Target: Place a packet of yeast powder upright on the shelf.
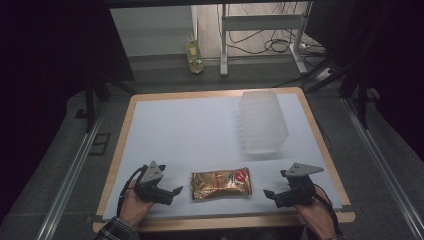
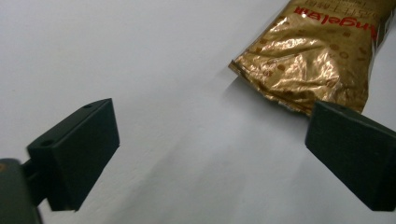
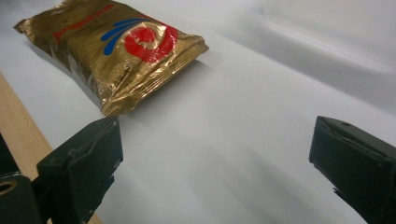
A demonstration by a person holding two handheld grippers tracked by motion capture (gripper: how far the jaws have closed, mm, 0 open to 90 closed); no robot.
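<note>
A gold foil bag (image 1: 221,183) with red lettering and a red and blue emblem lies flat near the table's front edge, between my two grippers. My left gripper (image 1: 176,192) rests just left of it, open, jaws pointing toward the bag. In the left gripper view the bag (image 2: 310,56) lies ahead at upper right, and my left gripper (image 2: 212,154) holds nothing. My right gripper (image 1: 268,195) sits right of the bag, open. The right gripper view has the bag (image 3: 116,51) at upper left, with my right gripper (image 3: 217,163) empty over the white surface.
A translucent plastic basket (image 1: 261,122) stands at the back right of the white table mat (image 1: 180,135). The wooden table edge (image 3: 21,135) runs close beside the right gripper. A bottle (image 1: 194,55) and desk legs stand on the floor beyond the table.
</note>
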